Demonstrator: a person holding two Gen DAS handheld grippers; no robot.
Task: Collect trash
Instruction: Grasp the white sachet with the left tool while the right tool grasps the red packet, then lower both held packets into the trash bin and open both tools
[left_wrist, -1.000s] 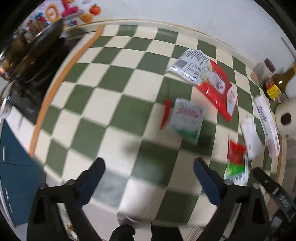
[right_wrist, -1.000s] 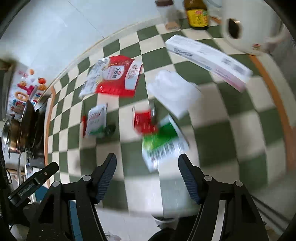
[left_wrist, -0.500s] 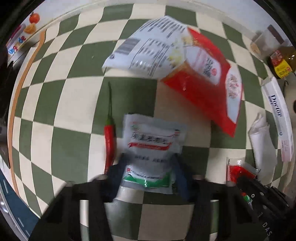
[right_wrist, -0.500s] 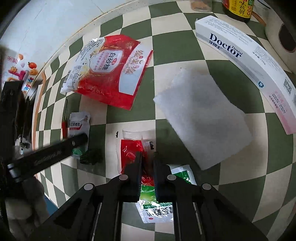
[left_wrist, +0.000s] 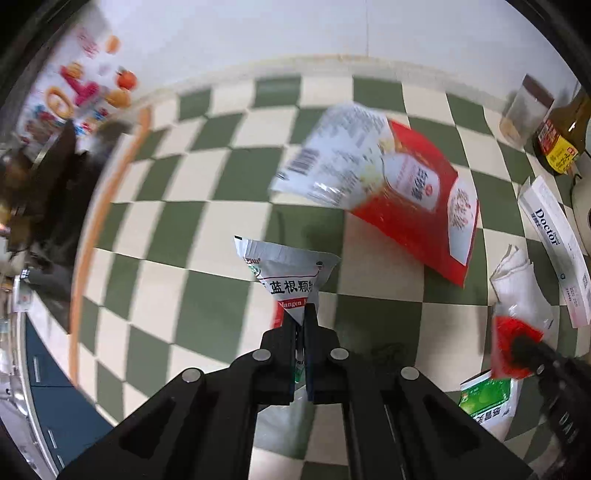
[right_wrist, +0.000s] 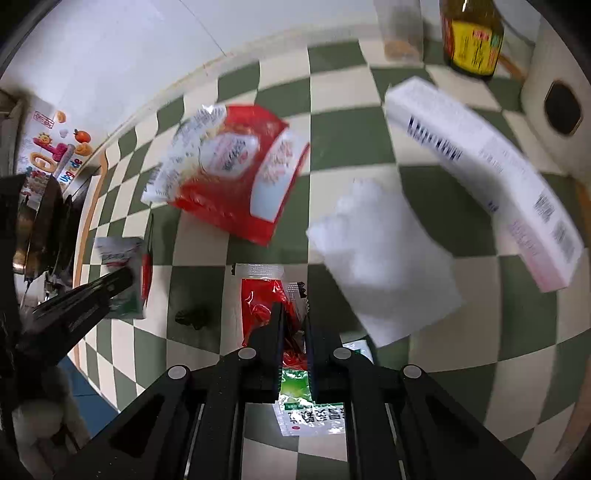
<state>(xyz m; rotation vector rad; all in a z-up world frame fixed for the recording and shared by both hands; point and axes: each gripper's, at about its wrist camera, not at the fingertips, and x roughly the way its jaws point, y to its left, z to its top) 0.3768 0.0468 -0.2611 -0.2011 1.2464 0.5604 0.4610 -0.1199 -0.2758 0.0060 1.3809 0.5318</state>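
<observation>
Green and cream squares cover the tabletop (left_wrist: 207, 258), and wrappers lie all over it. A second ago both sets of jaws were wide and empty above the mess. Now both are pinched shut on trash. The left gripper (left_wrist: 303, 317) has its jaws closed on a white packet (left_wrist: 286, 277), which sticks up past the tips and looks lifted off the squares. The right gripper (right_wrist: 293, 321) has its jaws narrow on a red sachet (right_wrist: 258, 299), which crumples up between them. So two pieces are caught, and the next job is likely to carry them to a bin. No bin shows in either view.

More trash waits. Beyond the left jaws and to their right lies a big red bag (left_wrist: 406, 199). Far to their right sit a white tissue (left_wrist: 517, 280) and a long box (left_wrist: 554, 243).

The left view shows the packet's print and its bent top edge close up. The right view shows the same packet only as a small blur far left of its jaws, with a red chilli (right_wrist: 147, 266) beside it. Only the right view shows the green packet (right_wrist: 314, 417) lying under its jaws, and a small dark lump (right_wrist: 192, 317) to their left. The left view is the one that shows the right gripper as a dark bar biting the red sachet.
</observation>
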